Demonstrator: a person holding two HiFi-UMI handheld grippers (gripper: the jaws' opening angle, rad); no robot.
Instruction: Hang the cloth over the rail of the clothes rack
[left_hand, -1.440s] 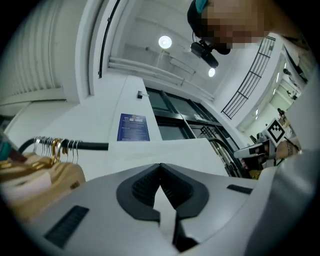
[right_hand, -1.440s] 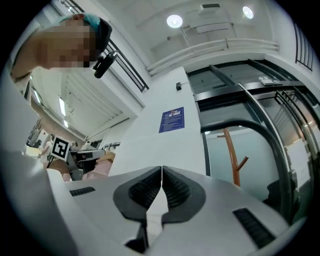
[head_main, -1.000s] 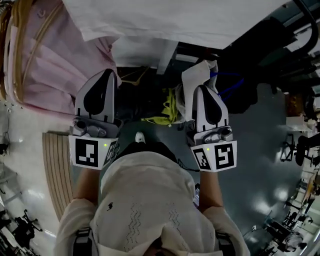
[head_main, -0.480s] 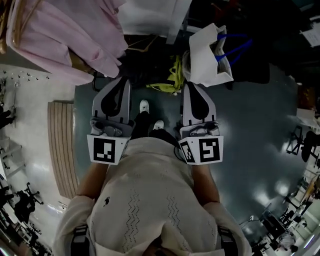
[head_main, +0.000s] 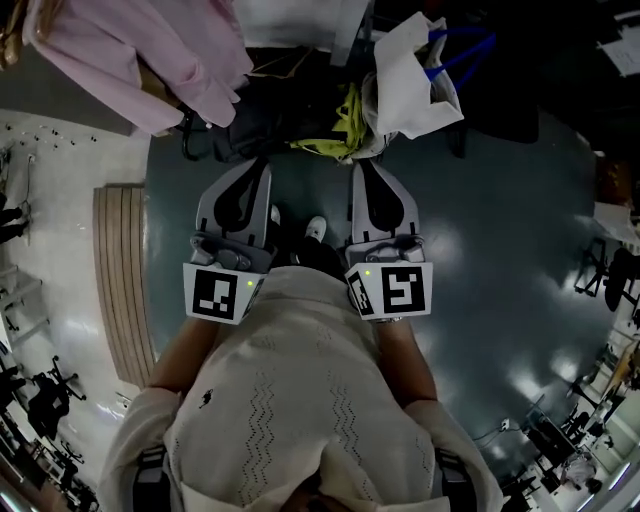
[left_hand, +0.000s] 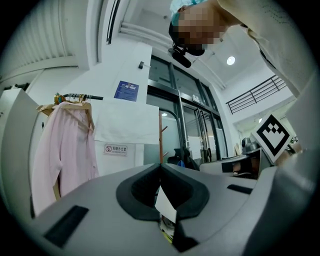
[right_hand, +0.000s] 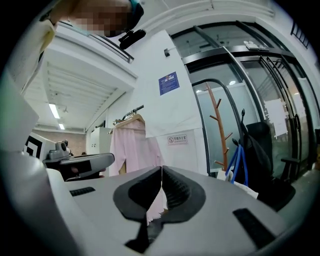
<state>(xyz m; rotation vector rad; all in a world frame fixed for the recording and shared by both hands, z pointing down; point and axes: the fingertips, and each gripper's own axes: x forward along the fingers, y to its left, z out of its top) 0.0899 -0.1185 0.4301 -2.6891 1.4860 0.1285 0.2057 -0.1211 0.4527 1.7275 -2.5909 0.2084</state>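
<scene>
The white cloth (left_hand: 127, 121) hangs spread over the rail (left_hand: 84, 96) of the clothes rack, beside a pink shirt (left_hand: 64, 150) on a hanger. In the head view only the cloth's lower edge (head_main: 300, 18) shows at the top. Both grippers are held close to the person's chest and point level toward the rack, well short of it. My left gripper (head_main: 256, 166) is shut with nothing between its jaws. My right gripper (head_main: 364, 166) is shut and empty too. The cloth (right_hand: 172, 117) and the pink shirt (right_hand: 131, 147) also appear far ahead in the right gripper view.
A white bag with blue handles (head_main: 412, 75) stands on the floor ahead right, near yellow-green cloth (head_main: 345, 125). A wooden coat stand (right_hand: 218, 131) and dark garments (right_hand: 257, 145) are beside glass doors. A slatted wooden board (head_main: 122, 290) lies at the left.
Both grippers have drawn back toward the body and sunk, staying shut. The cloth, the rack and the pink shirt have slid toward the top of the head view.
</scene>
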